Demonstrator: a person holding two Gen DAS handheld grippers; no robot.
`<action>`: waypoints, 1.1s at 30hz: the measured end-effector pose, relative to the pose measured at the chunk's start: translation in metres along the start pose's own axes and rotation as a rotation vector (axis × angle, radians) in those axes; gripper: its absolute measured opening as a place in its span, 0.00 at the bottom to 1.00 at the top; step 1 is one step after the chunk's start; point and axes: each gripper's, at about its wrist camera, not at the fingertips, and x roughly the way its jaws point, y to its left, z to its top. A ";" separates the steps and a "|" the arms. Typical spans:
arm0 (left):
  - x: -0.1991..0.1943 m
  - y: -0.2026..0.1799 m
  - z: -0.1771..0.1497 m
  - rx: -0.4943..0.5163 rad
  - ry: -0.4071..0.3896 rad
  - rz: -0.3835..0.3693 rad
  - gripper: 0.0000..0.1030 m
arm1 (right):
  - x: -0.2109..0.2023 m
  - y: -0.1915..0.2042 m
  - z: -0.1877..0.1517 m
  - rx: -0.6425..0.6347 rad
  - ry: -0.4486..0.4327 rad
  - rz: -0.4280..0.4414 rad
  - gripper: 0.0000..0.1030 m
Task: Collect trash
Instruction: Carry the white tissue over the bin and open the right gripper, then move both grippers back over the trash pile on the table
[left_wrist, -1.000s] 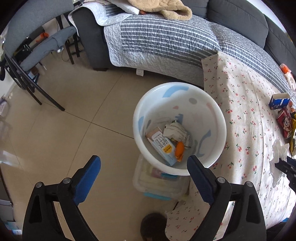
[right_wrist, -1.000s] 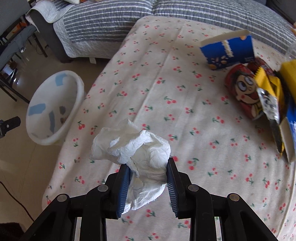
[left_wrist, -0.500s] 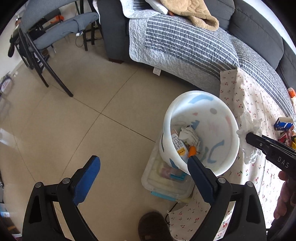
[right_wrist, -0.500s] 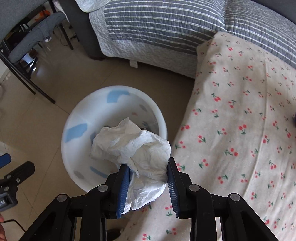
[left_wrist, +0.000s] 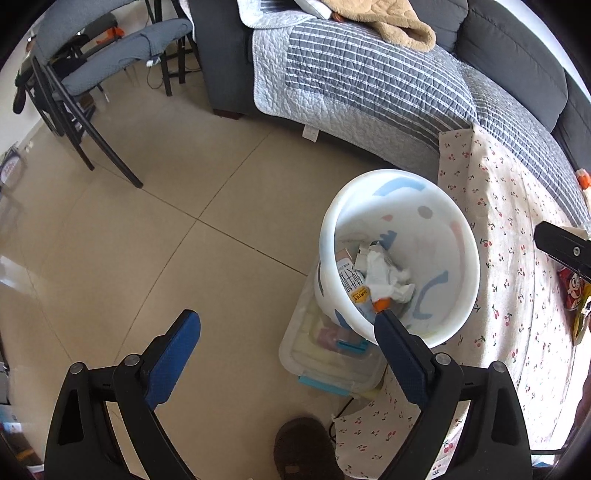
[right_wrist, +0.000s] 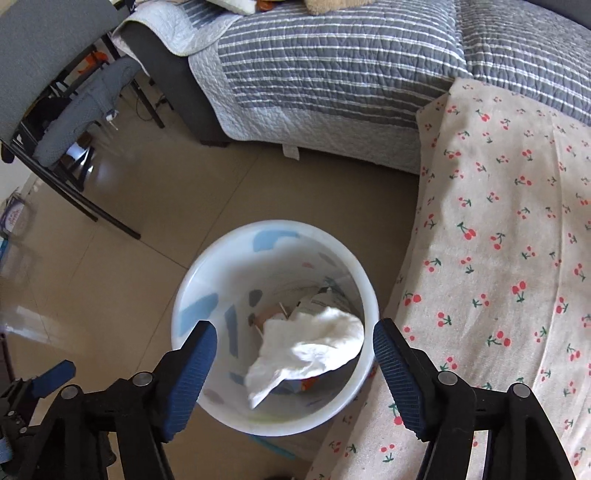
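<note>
The sofa (right_wrist: 332, 66), covered by a striped grey quilt, runs along the far side of the room. The table (right_wrist: 517, 258), under a cherry-print cloth, fills the right of the scene, and some snack wrappers (left_wrist: 574, 291) lie at its far right end. The white bin (right_wrist: 192, 280) stands on the floor just beside the table's left edge, on top of a clear lidded box (left_wrist: 325, 354).

The crumpled tissue (right_wrist: 314, 347) is inside the bin's mouth, above a carton and other scraps, and touches neither pad. It is judged very light, soft and easily squashed, not slippery and not fragile; any bunched fold would serve as a hold, with little pressure.

The right tongs (right_wrist: 291, 363) are poised over the bin, their jaws opening, with the tissue below and clear of them. The left tongs (left_wrist: 286, 328) stand wide apart and empty, above the floor to the bin's left.
</note>
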 end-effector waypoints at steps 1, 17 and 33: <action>-0.001 -0.002 0.000 0.000 -0.001 -0.004 0.94 | -0.006 -0.003 -0.001 -0.005 -0.006 -0.012 0.76; -0.022 -0.106 -0.005 0.116 -0.025 -0.091 0.94 | -0.101 -0.153 -0.059 0.088 -0.031 -0.195 0.85; -0.023 -0.289 -0.009 0.312 -0.062 -0.189 1.00 | -0.168 -0.282 -0.110 0.233 -0.084 -0.341 0.93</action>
